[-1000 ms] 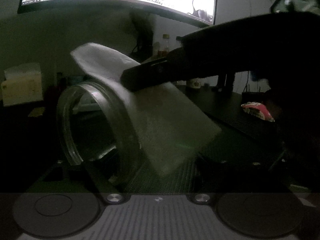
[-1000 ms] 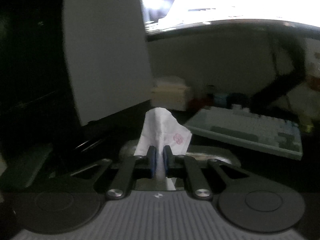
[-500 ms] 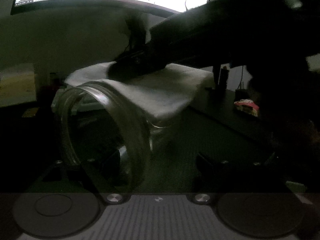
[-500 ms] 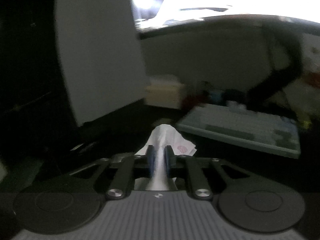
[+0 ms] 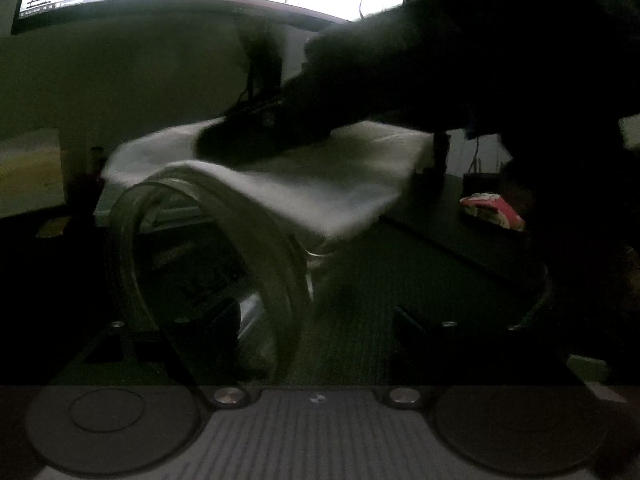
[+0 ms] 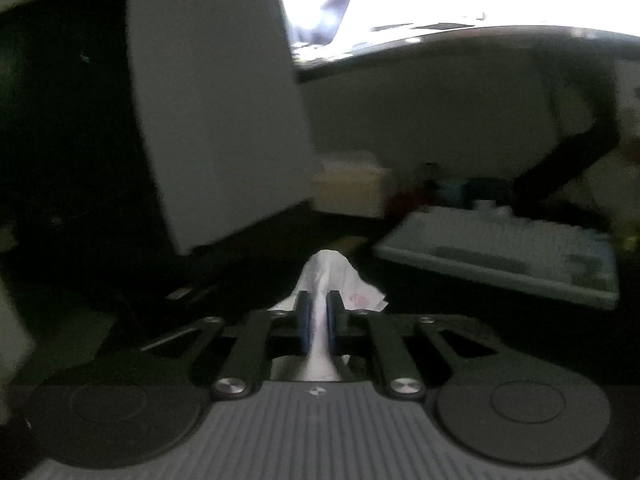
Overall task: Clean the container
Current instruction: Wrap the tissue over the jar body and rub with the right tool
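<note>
Clear round glass container (image 5: 208, 264) — lying on its side, braced across the left gripper's (image 5: 316, 320) wide jaws above the dark desk; right gripper (image 6: 318, 312), clamped on white paper tissue (image 5: 312, 188), wipes its outer wall — cleaning apparently midway, inside seemingly untouched.

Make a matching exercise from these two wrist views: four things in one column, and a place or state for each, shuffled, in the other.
Things:
1. glass container
2. white tissue
3. keyboard
4. red-and-white packet

Places or states:
A. lying on the dark desk at the right of the left wrist view
B. pinched between the right gripper's pads
C. clear, on its side, between the left gripper's fingers
D. pale, under the lit monitor

Pairs: 1-C, 2-B, 3-D, 4-A
</note>
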`<state>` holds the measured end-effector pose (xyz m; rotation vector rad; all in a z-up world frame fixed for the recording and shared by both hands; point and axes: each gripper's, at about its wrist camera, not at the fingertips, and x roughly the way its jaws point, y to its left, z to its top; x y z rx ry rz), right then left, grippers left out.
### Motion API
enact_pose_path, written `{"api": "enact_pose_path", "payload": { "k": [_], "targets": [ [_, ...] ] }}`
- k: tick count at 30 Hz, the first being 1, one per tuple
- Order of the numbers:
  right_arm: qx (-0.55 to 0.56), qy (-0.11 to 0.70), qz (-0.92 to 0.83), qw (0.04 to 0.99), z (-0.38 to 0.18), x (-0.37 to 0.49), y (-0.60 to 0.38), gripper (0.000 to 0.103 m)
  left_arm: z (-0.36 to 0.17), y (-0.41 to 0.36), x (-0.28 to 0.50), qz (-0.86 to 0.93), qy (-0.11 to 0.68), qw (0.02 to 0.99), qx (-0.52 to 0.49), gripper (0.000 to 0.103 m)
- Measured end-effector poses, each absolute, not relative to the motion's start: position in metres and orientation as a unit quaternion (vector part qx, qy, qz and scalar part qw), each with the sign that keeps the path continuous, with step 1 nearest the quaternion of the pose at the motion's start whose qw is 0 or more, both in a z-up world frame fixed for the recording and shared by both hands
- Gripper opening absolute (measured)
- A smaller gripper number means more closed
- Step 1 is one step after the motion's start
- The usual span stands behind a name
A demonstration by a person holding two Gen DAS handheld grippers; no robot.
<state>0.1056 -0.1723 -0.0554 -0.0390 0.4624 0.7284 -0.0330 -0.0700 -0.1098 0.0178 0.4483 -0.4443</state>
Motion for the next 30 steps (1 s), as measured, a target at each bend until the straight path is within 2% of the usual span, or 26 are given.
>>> {"api": "enact_pose_path", "payload": {
  "k": [2,6,10,18,25,30],
  "targets": [
    [-0.015,0.234,0.299,0.925,-0.057,0.115,-0.18,0.01,-0.109,-0.071,-0.038,-0.22,0.221,0.95,0.006,0.082],
    [-0.002,0.231,0.308,0.923,-0.057,0.106,-0.18,0.014,-0.107,-0.077,-0.048,-0.219,0.22,0.951,0.007,0.082],
    [0.0,0.217,0.398,0.891,-0.053,0.084,-0.17,0.014,-0.106,-0.083,-0.054,-0.218,0.22,0.951,0.01,0.087],
    [0.012,0.248,0.29,0.924,-0.053,0.112,-0.19,0.013,-0.102,-0.094,-0.075,-0.218,0.22,0.951,0.008,0.087],
    [0.011,0.224,0.38,0.898,-0.056,0.091,-0.172,0.013,-0.1,-0.101,-0.089,-0.218,0.22,0.951,0.01,0.089],
    [-0.001,0.225,0.353,0.908,-0.056,0.097,-0.176,0.013,-0.097,-0.109,-0.105,-0.219,0.22,0.951,0.009,0.089]
  ]
}}
